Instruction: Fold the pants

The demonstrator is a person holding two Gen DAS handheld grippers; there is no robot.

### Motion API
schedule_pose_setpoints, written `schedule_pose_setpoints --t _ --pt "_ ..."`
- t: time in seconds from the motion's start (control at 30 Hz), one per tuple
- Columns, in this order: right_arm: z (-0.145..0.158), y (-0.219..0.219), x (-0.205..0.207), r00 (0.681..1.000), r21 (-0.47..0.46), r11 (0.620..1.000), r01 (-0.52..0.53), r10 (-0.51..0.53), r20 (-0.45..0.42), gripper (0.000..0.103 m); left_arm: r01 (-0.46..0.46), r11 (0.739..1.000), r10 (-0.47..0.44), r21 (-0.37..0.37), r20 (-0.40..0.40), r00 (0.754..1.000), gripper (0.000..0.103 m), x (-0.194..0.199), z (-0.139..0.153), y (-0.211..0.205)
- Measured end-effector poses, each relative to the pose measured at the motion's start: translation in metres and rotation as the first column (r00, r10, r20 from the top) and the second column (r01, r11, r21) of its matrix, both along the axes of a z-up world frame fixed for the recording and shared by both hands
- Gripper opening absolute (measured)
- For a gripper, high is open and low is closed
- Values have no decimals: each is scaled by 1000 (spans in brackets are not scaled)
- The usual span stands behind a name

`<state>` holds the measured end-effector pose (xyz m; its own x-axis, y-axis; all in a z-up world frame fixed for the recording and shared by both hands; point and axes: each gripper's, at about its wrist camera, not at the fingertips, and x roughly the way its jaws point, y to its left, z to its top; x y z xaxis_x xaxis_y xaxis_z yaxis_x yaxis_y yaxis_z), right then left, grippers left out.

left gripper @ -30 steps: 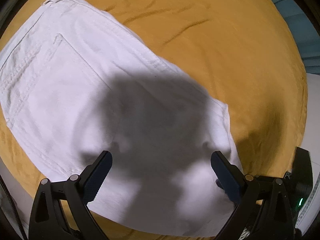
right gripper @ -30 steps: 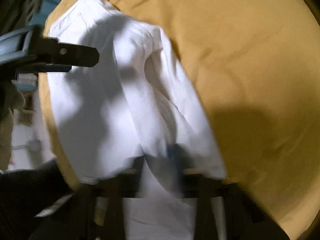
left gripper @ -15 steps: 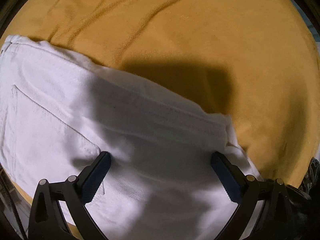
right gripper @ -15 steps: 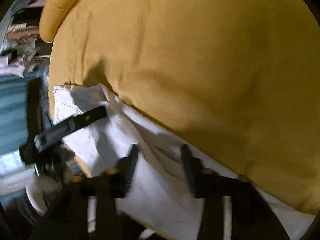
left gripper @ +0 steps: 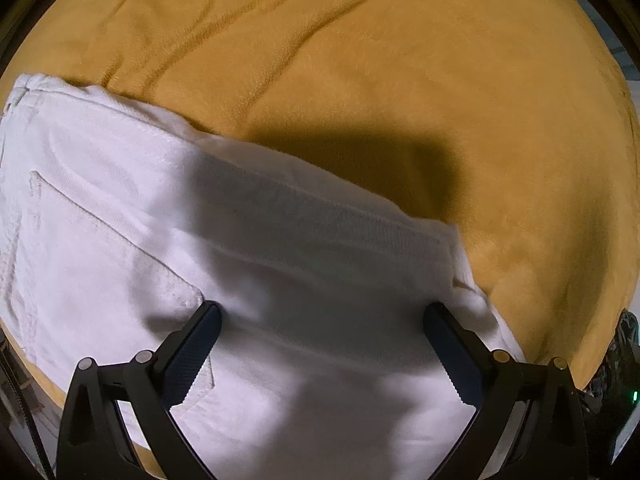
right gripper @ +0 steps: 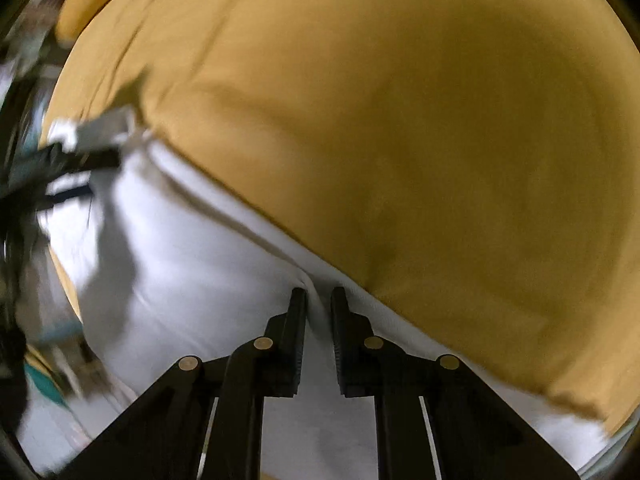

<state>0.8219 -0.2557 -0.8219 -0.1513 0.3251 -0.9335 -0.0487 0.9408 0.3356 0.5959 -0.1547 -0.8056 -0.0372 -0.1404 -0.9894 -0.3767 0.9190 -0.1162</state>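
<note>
White pants (left gripper: 248,264) on yellow cover (left gripper: 400,80). Left gripper (left gripper: 320,320): spread wide, pinning fabric; hold steady. Right gripper (right gripper: 318,300): closing on pinched ridge; grip all layers before lifting.

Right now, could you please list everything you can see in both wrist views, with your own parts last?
pants: one pair, white, lying on the blanket, back pocket facing up.
blanket: one, mustard yellow, creased, under the pants.
pillow: one, mustard yellow, blurred at the far corner.
left hand-held gripper: one, black, jaws wide open over the pants.
right hand-held gripper: one, black, jaws closing with a ridge of the pants between them.
</note>
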Motion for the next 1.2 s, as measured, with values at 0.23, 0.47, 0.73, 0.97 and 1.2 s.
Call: schedule_pose_setpoints --t 0.23,0.47,0.73,0.97,1.2 --pt "74 -61 -62 939 60 941 332 -336 78 60 -44 997 47 -58 54 997 103 -82 54 36" --pt "47 -61 -202 636 147 619 772 -745 -201 69 -325 911 318 -252 -70 945 98 -157 23 91" --pt "-12 -49 -257 234 237 161 958 -917 -323 24 -336 912 332 -236 -55 942 28 -155 3 96" --pt "28 -52 -282 331 168 301 939 -922 -201 3 -241 960 240 -141 -20 971 17 -155 26 95" --pt "-8 -54 -280 408 151 380 912 -868 -282 13 -266 952 259 -148 -67 964 25 -159 24 116"
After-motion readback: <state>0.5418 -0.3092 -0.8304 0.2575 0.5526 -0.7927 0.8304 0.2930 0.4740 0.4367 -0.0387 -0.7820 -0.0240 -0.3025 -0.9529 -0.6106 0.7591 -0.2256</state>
